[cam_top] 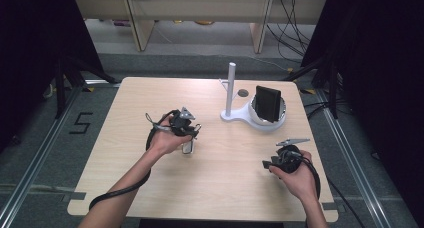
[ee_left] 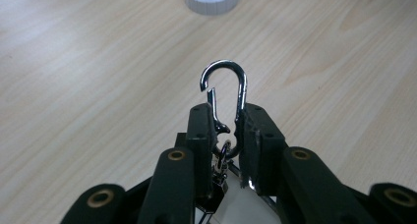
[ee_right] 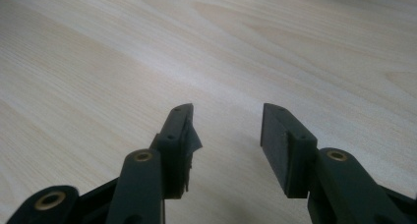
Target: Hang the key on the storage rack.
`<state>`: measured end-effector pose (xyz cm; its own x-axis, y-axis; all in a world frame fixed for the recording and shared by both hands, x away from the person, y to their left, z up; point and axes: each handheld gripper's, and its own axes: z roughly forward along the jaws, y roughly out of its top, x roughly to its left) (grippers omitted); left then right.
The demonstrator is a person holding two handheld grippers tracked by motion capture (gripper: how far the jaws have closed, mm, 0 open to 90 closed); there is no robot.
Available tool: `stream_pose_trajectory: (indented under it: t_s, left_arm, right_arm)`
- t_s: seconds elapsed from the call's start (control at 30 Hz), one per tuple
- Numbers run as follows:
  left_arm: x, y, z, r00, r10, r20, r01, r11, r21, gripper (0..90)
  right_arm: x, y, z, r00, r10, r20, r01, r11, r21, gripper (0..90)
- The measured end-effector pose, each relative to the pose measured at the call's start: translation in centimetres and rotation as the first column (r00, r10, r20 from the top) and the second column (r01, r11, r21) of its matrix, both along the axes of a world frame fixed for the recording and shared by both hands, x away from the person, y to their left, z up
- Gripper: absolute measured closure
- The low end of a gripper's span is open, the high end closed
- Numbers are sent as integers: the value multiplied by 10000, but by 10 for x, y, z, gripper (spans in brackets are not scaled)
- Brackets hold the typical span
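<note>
A silver carabiner hook [ee_left: 223, 86] sticks up between the jaws of my left gripper [ee_left: 226, 117], which is shut on its lower part. The hook's gate stands slightly ajar. A small ring and a pale tag [ee_left: 236, 204] hang below it. In the high view the left gripper [cam_top: 186, 129] hovers over the table's middle left, with the tag [cam_top: 188, 147] dangling beneath. My right gripper [ee_right: 226, 121] is open above bare wood, nothing between its jaws. It sits near the front right [cam_top: 267, 164].
A white stand [cam_top: 235, 117] with an upright post [cam_top: 231, 88] and a side peg rises at the back centre of the wooden table [cam_top: 150, 98]. Its round dish holds a black flat case [cam_top: 267, 104]. A small grey disc [cam_top: 243, 93] lies behind it.
</note>
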<state>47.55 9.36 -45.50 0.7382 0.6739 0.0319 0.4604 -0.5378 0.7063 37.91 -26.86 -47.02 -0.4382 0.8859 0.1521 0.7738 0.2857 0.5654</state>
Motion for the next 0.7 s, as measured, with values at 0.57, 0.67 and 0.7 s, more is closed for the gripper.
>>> stream_pose_trajectory:
  t_s: [0.57,0.67,0.7]
  left_arm:
    - [-1,8,13,9875,625,1449,-429,9899,-1353,745]
    - [-2,7,14,9850,745,1559,-507,9872,-1515,745]
    - [-2,7,14,9830,827,1642,-568,9860,-1565,744]
  right_arm:
    - [-1,0,1,9998,132,-117,-133,9999,-100,565]
    - [0,0,2,9995,217,-235,-220,9997,-139,565]
    - [0,0,1,9996,203,-206,-205,9997,-103,565]
